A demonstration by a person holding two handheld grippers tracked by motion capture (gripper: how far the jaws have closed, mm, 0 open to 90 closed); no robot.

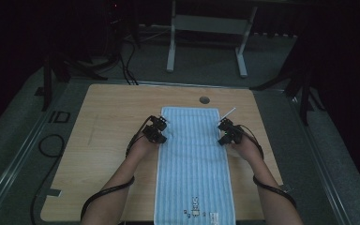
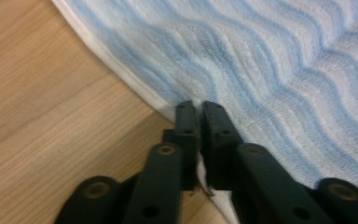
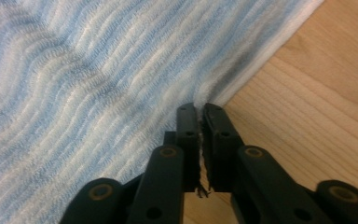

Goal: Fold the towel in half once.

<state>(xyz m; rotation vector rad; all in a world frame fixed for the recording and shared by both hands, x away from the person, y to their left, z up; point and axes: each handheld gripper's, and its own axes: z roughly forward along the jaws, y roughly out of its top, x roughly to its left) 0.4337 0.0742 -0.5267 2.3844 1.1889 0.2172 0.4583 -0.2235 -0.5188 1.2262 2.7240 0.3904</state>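
Left gripper (image 1: 157, 133): jaws clamped on the left long edge of the striped towel (image 1: 194, 159), a sliver of hem pinched between them, so that side can be lifted.
Towel: blue-and-white, lying flat lengthwise down the middle of the wooden surface (image 1: 108, 140), printed end nearest the person; both grips sit toward the far end, likely to fold it evenly.
Right gripper (image 1: 228, 132): jaws clenched on the opposite long edge, mirroring the left, which should keep the cloth square when raised.
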